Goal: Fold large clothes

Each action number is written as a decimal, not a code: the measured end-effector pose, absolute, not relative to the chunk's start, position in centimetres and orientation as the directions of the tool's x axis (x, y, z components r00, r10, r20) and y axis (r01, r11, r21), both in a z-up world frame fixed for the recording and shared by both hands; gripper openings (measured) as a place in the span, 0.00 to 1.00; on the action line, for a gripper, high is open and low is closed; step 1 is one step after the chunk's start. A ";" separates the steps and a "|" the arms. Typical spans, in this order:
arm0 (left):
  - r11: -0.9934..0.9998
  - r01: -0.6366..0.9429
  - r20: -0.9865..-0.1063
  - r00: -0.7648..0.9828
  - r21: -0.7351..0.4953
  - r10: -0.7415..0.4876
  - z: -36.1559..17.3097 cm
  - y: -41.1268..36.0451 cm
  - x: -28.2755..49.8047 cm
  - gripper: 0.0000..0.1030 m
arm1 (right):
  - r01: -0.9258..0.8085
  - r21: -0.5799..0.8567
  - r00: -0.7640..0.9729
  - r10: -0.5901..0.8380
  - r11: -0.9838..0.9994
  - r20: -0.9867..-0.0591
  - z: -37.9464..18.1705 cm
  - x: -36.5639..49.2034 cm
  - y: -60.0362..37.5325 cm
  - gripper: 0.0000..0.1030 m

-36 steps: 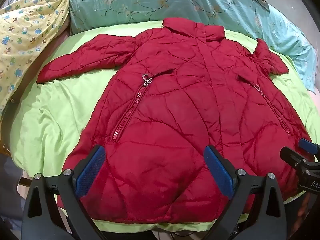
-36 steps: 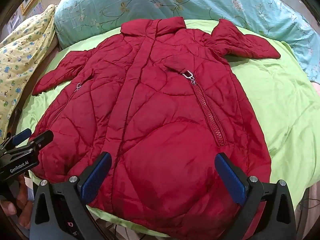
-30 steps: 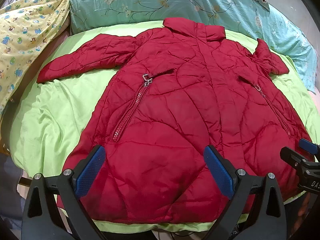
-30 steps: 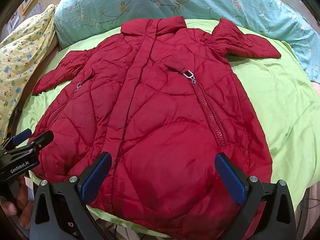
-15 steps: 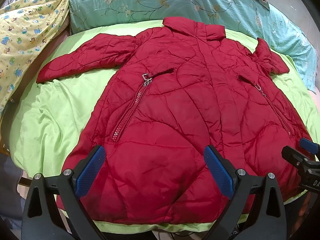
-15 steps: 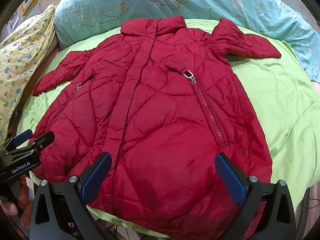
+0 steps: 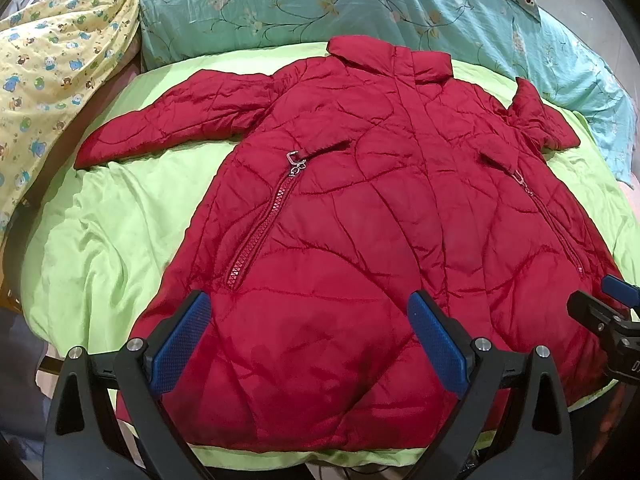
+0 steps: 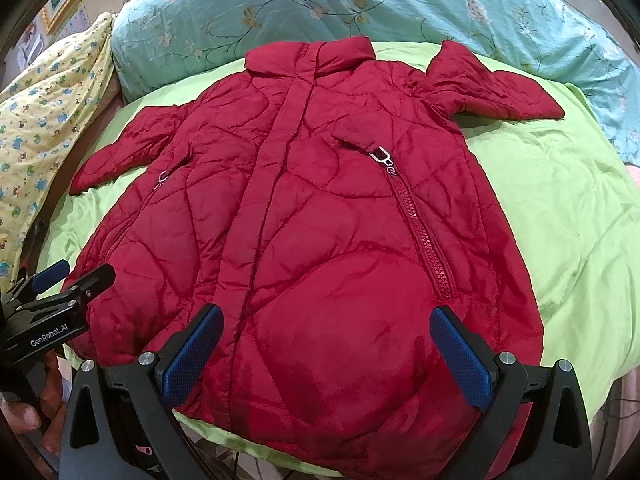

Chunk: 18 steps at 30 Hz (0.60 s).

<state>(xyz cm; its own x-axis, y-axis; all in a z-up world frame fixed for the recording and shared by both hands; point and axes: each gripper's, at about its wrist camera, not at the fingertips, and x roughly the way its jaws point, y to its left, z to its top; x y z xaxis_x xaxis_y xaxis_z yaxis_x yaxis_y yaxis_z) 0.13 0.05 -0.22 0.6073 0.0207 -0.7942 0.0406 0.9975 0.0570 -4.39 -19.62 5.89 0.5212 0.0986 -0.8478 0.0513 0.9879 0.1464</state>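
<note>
A red quilted coat (image 7: 360, 220) (image 8: 320, 220) lies flat and face up on a lime green sheet (image 7: 104, 232) (image 8: 560, 208), collar at the far side, both sleeves spread out, hem at the near edge. My left gripper (image 7: 308, 340) hovers open over the hem's left half, nothing between its blue pads. My right gripper (image 8: 328, 348) hovers open over the hem's right half, likewise holding nothing. Each gripper shows at the edge of the other's view: the right gripper (image 7: 604, 316) and the left gripper (image 8: 60, 284).
A teal floral quilt (image 7: 360, 4) (image 8: 360, 4) is bunched behind the collar. A yellow printed blanket (image 7: 44, 68) (image 8: 40, 128) lies at the far left. The bed's near edge runs just under the hem. A person's hand (image 8: 28, 412) holds the left gripper.
</note>
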 end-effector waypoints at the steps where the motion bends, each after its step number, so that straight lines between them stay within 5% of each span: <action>1: 0.997 0.040 -0.792 0.609 0.065 0.027 -0.1 0.1 0.2 0.97 | 0.051 0.148 0.522 0.099 0.988 -0.847 5.9 -4.3 -19.6 1.00; 13: 0.995 0.040 -0.785 0.618 0.088 0.045 0.4 -0.2 0.5 0.97 | 0.050 0.158 0.528 0.108 0.986 -0.843 6.2 -4.0 -19.7 1.00; 18: 0.999 0.042 -0.828 0.559 -0.028 -0.047 -0.2 0.0 1.1 0.97 | 0.050 0.161 0.525 0.111 0.986 -0.844 6.2 -3.9 -19.7 1.00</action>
<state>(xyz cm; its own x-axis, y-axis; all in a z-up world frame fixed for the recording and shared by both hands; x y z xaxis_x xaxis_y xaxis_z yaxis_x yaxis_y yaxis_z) 1.08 0.03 -0.15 0.5594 -0.0467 -0.8276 0.0418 0.9987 -0.0280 -3.93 -19.75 6.15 0.5252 0.1114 -0.8436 0.0500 0.9856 0.1613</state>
